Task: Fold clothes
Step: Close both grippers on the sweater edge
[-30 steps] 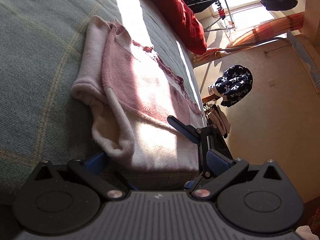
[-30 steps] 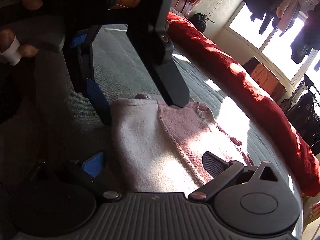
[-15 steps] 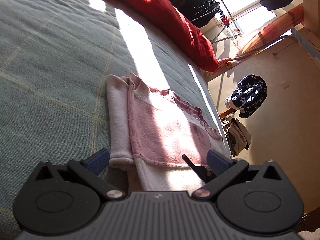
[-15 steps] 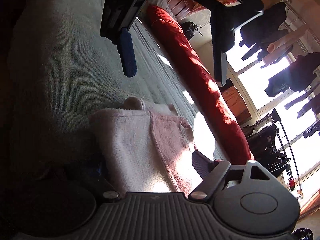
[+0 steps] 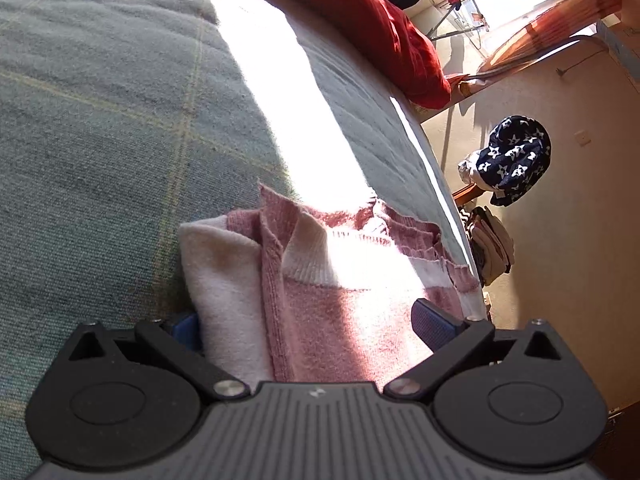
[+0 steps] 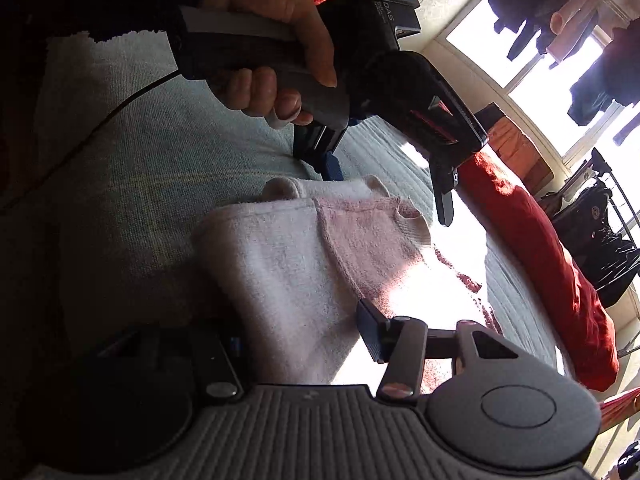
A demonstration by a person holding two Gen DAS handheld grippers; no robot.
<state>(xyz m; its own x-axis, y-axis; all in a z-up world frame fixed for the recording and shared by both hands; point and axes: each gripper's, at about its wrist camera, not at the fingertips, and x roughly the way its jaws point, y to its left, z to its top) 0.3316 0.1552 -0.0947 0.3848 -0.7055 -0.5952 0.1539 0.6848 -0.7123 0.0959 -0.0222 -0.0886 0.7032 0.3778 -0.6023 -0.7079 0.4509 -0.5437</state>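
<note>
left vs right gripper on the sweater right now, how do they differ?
Opening: the left gripper has its jaws wide, while the right gripper has narrower jaws that have just been closing.
Place: the left is at the collar end of the folded pink sweater, the right at the opposite end.
Shared: both have the sweater between their jaws. I cannot tell whether the right one's pads press yet.

Green bed [image 5: 100, 128], sun stripe across it; red pillow [image 5: 384, 32] along far edge. Beige wall [image 5: 568, 240], bright window [image 6: 560, 92], orange curtain [image 5: 560, 28].

harsh window [image 6: 532, 76] sunlight blows out the bedspread [image 5: 100, 128]; fisheye edges curve darkly.
</note>
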